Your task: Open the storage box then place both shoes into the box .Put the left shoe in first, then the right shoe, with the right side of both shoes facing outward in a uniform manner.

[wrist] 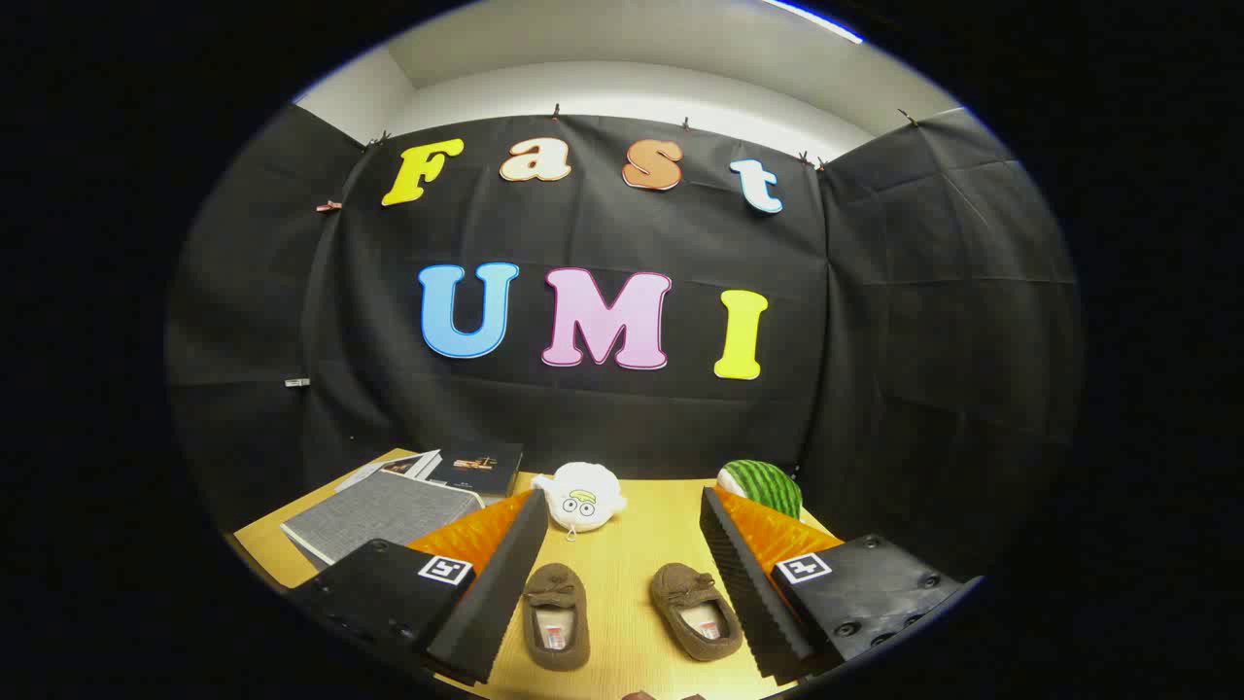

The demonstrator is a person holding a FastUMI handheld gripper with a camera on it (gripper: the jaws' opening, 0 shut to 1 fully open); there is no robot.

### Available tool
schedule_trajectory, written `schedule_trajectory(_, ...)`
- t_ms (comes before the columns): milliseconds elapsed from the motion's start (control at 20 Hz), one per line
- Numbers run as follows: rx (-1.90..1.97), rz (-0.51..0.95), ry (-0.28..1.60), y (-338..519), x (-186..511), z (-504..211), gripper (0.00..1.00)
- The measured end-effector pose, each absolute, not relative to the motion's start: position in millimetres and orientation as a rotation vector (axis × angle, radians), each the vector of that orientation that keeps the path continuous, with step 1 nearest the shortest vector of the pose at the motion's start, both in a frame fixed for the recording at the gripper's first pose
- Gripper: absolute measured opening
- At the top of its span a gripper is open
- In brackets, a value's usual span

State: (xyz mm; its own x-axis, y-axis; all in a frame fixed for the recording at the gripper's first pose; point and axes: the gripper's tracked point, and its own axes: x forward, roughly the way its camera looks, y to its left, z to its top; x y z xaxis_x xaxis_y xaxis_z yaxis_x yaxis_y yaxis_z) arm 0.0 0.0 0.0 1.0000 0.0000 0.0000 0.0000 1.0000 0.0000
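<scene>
Two small brown slipper shoes lie side by side on the wooden table [622,554], toes pointing away from me. The left shoe [555,616] and the right shoe [695,611] both sit between my fingers, low in the view. My gripper [622,583] is open wide, with its black ribbed pads [501,593] standing on either side of the pair and touching neither. A grey fabric-covered storage box [379,517] rests shut on the table beyond the left finger.
A dark book [478,470] and some papers lie behind the grey box. A white plush toy [580,497] sits on the table just beyond the shoes, and a green striped watermelon toy [763,486] sits beyond the right finger.
</scene>
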Motion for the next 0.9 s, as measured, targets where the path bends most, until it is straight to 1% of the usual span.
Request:
schedule_trajectory(350, -0.038, 0.026, -0.012, 5.9, -8.6, 0.6, 0.97)
schedule_trajectory(900, 0.003, 0.035, -0.009, 7.0, -4.5, 0.2, 0.97)
